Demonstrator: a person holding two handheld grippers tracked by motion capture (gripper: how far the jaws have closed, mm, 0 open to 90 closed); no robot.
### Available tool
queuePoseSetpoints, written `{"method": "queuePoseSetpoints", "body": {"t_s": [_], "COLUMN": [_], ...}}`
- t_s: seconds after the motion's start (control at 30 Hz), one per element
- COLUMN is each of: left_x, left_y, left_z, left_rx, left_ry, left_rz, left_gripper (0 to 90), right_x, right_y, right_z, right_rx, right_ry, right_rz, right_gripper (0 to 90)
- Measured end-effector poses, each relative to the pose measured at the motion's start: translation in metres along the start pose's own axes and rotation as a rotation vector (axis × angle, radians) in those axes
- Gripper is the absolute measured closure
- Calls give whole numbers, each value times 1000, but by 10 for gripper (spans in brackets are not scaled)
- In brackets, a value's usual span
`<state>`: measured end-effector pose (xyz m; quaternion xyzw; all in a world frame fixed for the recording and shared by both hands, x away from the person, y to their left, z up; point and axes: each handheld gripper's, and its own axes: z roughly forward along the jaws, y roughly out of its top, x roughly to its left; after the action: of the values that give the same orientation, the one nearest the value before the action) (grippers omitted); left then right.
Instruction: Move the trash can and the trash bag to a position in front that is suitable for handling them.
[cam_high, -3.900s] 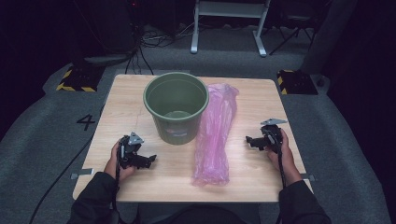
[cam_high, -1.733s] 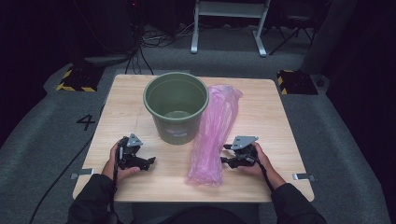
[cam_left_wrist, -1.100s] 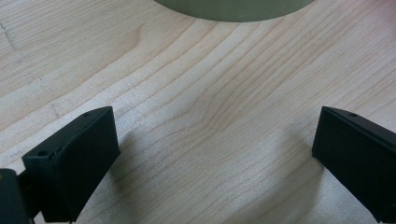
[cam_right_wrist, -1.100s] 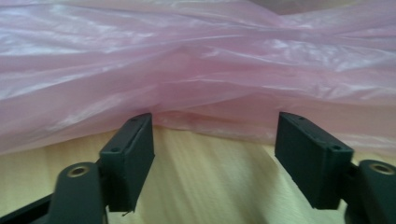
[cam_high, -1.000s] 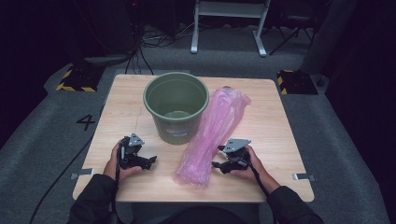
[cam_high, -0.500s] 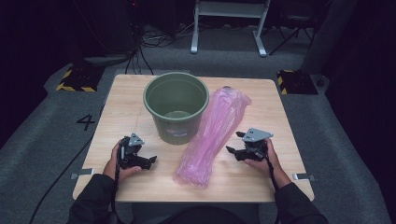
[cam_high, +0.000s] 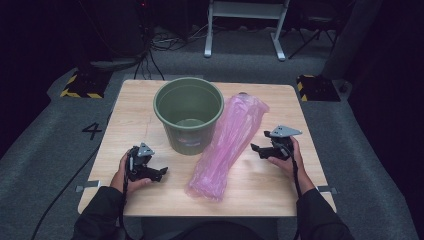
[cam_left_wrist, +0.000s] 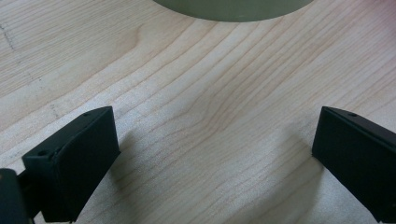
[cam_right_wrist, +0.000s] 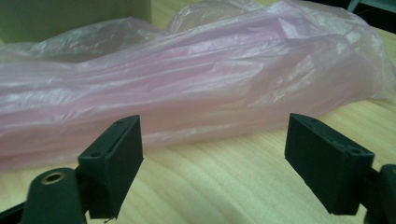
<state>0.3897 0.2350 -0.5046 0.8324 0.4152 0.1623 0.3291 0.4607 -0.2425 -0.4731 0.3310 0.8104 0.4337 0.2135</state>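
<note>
1. High view: the right gripper (cam_high: 261, 149) sits in the person's right hand (cam_high: 286, 156), just right of the pink plastic bag (cam_high: 226, 142), jaws aimed at it without touching. The left gripper (cam_high: 159, 173) rests low on the table (cam_high: 135, 105) in the left hand (cam_high: 126, 172), front-left of the green bucket (cam_high: 188, 114). The bag lies slanted beside the bucket, its near end close to the table's front edge; bare wood lies right of it.
2. Left gripper view: jaws spread wide over bare wood, bucket base (cam_left_wrist: 233, 8) ahead, nothing between them.
3. Right gripper view: jaws wide, having just been opening, nothing between them; the bag (cam_right_wrist: 201, 79) lies across just ahead.
</note>
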Motion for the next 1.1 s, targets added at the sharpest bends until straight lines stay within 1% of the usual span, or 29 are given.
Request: {"method": "queuePoseSetpoints", "body": {"t_s": [0.03, 0.07, 0.1, 0.13, 0.17, 0.2, 0.23, 0.27, 0.3, 0.37, 0.43, 0.47, 0.53, 0.57, 0.6, 0.63, 0.67, 0.7, 0.73, 0.77, 0.8, 0.83, 0.87, 0.9, 0.93, 1.0, 1.03, 1.1], "left_x": [0, 0, 0, 0, 0, 0, 0, 0, 0, 0, 0, 0, 0, 0, 0, 0, 0, 0, 0, 0, 0, 0, 0, 0, 0, 0, 0, 0], "left_y": [0, 0, 0, 0, 0, 0, 0, 0, 0, 0, 0, 0, 0, 0, 0, 0, 0, 0, 0, 0, 0, 0, 0, 0, 0, 0, 0, 0], "left_z": [0, 0, 0, 0, 0, 0, 0, 0, 0, 0, 0, 0, 0, 0, 0, 0, 0, 0, 0, 0, 0, 0, 0, 0, 0, 0, 0, 0], "left_rx": [0, 0, 0, 0, 0, 0, 0, 0, 0, 0, 0, 0, 0, 0, 0, 0, 0, 0, 0, 0, 0, 0, 0, 0, 0, 0, 0, 0], "left_ry": [0, 0, 0, 0, 0, 0, 0, 0, 0, 0, 0, 0, -1, 0, 0, 0, 0, -1, 0, 0, 0, 0, 0, -1, -1, -1, -1, 0], "left_rz": [0, 0, 0, 0, 0, 0, 0, 0, 0, 0, 0, 1, 0, 0, 1, 0, 0, 0, 0, 0, 0, 0, 0, 0, 0, 0, 0, 0], "left_gripper": [4, 4, 4, 4, 4, 4, 4, 4, 4, 4, 4, 4, 4, 4, 4, 4, 4, 4, 4, 5, 4, 5, 4, 4, 4, 4, 4, 4], "right_x": [0, 0, -2, -2, -7, -7, -13, -13, -17, -18, -21, -22, -26, -28, -30, -33, -33, -35, -35, -34, -34, -33, -33, -30, -30, -27, -25, -21], "right_y": [2, 2, 9, 9, 17, 17, 27, 27, 37, 39, 44, 45, 48, 48, 48, 46, 46, 42, 42, 37, 37, 33, 33, 30, 30, 29, 28, 28], "right_z": [0, 0, 2, 2, 1, 1, 3, 3, 9, 12, 22, 27, 38, 43, 48, 57, 57, 68, 68, 77, 77, 84, 84, 89, 89, 94, 96, 97], "right_rx": [-38, -38, -27, -27, -59, -59, -70, -70, -55, -45, -20, -9, 15, 18, 22, 34, 34, 58, 58, 89, 89, 105, 105, 116, 116, 140, 149, 154], "right_ry": [-41, -41, -62, -62, -56, -56, -56, -56, -70, -73, -66, -62, -79, -85, -84, -58, -58, -64, -64, -84, -84, -76, -76, -62, -62, -62, -62, -66], "right_rz": [-7, -7, -11, -11, 12, 12, 40, 40, 46, 48, 55, 70, 92, 101, 118, 158, 158, 175, 175, 163, 163, 164, 164, 152, 152, 120, 110, 87], "right_gripper": [231, 231, 224, 224, 248, 248, 245, 245, 248, 247, 245, 245, 244, 241, 236, 236, 236, 253, 253, 279, 279, 387, 387, 445, 445, 488, 496, 534]}}
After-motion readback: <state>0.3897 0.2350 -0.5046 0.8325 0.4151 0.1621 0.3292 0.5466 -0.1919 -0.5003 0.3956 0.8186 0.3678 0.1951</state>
